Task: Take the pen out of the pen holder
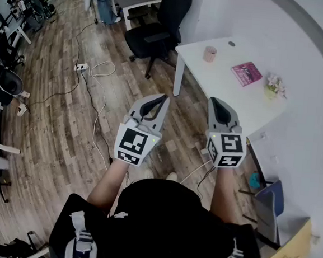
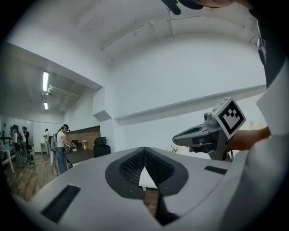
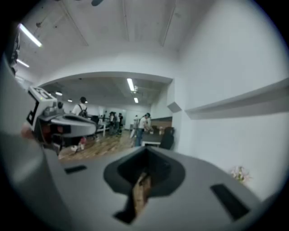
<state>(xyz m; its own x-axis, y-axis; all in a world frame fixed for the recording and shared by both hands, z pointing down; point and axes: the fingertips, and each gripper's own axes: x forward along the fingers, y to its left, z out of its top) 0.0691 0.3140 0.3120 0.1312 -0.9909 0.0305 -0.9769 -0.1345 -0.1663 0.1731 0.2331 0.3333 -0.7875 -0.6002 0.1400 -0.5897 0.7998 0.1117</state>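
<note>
Left gripper [image 1: 164, 98] and right gripper [image 1: 215, 101]: jaws were together, empty. White table [image 1: 216, 82] lay well ahead of jaws; small pink cup [image 1: 210, 54] possibly holder. Approach first, part jaws late.

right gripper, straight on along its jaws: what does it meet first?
Probably the white desk: in the head view the right gripper, jaws shut, points at its near edge. Height is unclear, so it might pass over the top toward the wall.
</note>
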